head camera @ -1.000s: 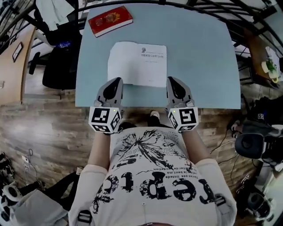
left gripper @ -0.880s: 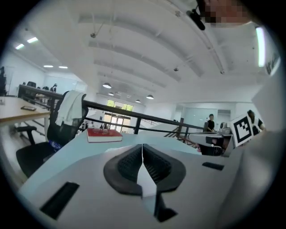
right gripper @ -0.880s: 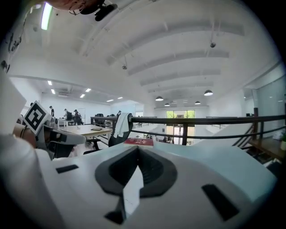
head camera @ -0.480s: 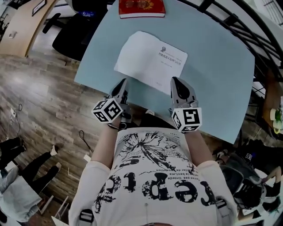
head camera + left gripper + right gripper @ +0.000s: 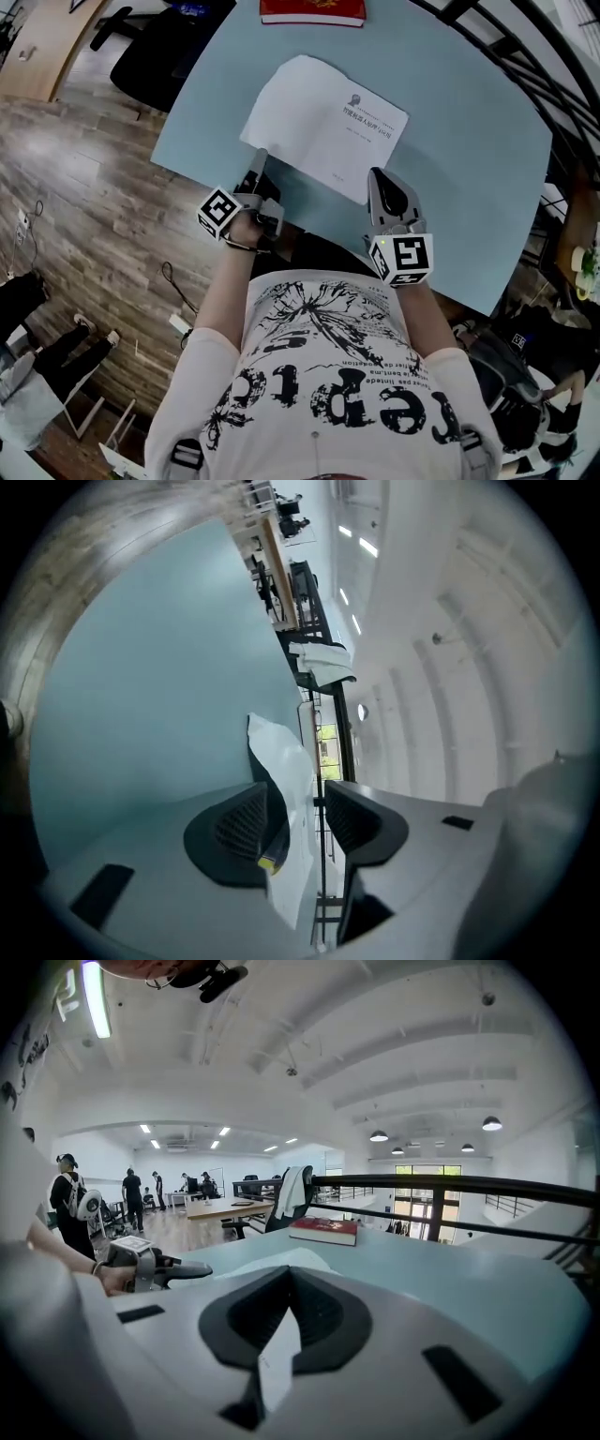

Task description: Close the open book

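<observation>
The light-blue table (image 5: 469,141) carries the open book (image 5: 319,122), spread flat near its front edge, and a closed red book (image 5: 312,11) at the far edge. The left gripper (image 5: 258,161) has rolled onto its side at the open book's near-left corner. Its fingers have just been opening and stand apart around a page edge. The right gripper (image 5: 378,178) has its fingers together on a sliver of page. The closing fold looks about to begin. The page's print is too small to read.

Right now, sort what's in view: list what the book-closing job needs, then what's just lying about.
Job:
open book
table it lies on

Lying about:
red book at the table's far edge
black chair beside the table
</observation>
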Demonstrator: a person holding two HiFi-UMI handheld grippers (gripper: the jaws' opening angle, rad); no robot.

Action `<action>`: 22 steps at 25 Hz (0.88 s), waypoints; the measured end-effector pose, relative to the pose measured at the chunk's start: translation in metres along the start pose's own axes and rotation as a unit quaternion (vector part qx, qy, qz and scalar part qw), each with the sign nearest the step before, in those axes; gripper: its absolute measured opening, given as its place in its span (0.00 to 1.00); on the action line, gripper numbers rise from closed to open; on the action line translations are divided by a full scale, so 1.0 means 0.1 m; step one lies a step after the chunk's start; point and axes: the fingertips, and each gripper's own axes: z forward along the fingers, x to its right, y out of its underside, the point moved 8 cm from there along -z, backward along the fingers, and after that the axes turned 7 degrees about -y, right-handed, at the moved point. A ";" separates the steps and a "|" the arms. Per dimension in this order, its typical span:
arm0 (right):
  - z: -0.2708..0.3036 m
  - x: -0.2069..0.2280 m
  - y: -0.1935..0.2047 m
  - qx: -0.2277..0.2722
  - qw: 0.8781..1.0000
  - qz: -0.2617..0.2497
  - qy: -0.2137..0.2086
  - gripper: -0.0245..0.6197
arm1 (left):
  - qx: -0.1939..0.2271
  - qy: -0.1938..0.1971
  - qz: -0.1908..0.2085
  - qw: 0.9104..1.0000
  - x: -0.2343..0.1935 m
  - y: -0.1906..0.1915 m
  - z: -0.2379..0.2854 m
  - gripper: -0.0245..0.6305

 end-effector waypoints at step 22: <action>-0.08 0.08 -0.04 0.008 1.000 0.008 0.025 0.06 | -0.001 0.064 -0.036 0.997 0.23 -0.03 0.19 0.07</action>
